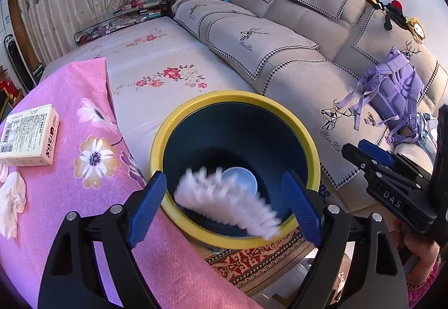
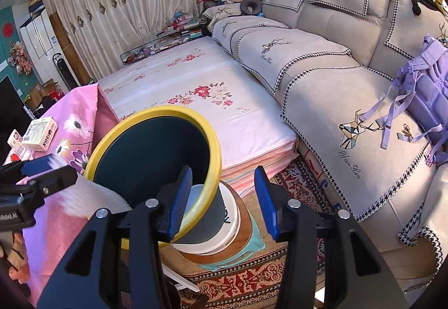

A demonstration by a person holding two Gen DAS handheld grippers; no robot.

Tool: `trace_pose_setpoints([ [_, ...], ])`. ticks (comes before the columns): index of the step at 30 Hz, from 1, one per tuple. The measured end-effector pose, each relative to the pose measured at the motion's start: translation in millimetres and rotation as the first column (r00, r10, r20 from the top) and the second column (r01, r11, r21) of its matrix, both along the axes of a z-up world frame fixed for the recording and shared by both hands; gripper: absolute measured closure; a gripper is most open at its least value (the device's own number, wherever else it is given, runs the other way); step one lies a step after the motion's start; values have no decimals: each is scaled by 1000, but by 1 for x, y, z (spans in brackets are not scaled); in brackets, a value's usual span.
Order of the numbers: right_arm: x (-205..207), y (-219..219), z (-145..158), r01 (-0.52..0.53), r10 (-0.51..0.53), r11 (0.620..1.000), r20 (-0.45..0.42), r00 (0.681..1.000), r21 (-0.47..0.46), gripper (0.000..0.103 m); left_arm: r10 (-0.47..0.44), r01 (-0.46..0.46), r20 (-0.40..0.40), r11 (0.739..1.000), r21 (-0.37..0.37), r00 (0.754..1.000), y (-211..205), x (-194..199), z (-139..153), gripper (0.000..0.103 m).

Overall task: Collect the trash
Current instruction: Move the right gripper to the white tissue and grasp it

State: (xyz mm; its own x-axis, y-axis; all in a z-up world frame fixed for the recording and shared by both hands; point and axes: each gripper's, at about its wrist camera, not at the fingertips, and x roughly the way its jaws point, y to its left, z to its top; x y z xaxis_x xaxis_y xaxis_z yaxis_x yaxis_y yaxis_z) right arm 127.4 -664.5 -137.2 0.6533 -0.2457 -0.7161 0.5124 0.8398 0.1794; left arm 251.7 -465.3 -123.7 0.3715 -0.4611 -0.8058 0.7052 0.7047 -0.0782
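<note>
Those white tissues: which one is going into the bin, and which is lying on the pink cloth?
The blurred white tissue is falling past the yellow-rimmed bin, between the open left gripper fingers. The other crumpled tissue lies on the pink cloth, near the box.

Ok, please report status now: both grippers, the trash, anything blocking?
Left hand-held gripper open above yellow-rimmed dark bin. Blurred white tissue falling into it. Right hand-held gripper open, empty, beside bin. Nothing blocking the opening.

The left hand-held gripper (image 1: 224, 208) fills the lower frame, blue fingers spread wide. The right hand-held gripper (image 2: 224, 202), also lower frame, is likewise spread apart.
</note>
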Motion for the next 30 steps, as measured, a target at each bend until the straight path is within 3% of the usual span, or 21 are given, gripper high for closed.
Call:
trace_pose_setpoints([
  [4, -7, -5, -3, 21, -21, 1000, -12, 1000, 2, 59, -15, 15, -22, 1000, -8, 1000, -8, 5, 6, 16],
  [12, -12, -4, -7, 21, -21, 1000, -19, 1000, 11, 58, 21, -19, 34, 998, -51, 999, 10, 1, 24, 14],
  [15, -7, 1, -8, 5, -5, 1000, -23, 1000, 14, 58, 54, -51, 39, 996, -78, 998, 36, -2, 31, 13],
  [21, 19, 32, -3, -93, 93, 996, -17, 995, 14, 58, 158, -149, 82, 984, -97, 984, 129, -17, 43, 10],
  [26, 54, 80, 11, -225, 225, 974, 6, 974, 16, 58, 333, -322, 159, 942, -94, 929, 226, -30, 46, 10],
  [30, 83, 134, 27, -338, 338, 941, 1, 941, -28, 58, 453, -443, 148, 891, -97, 879, 298, -30, 36, 9],
])
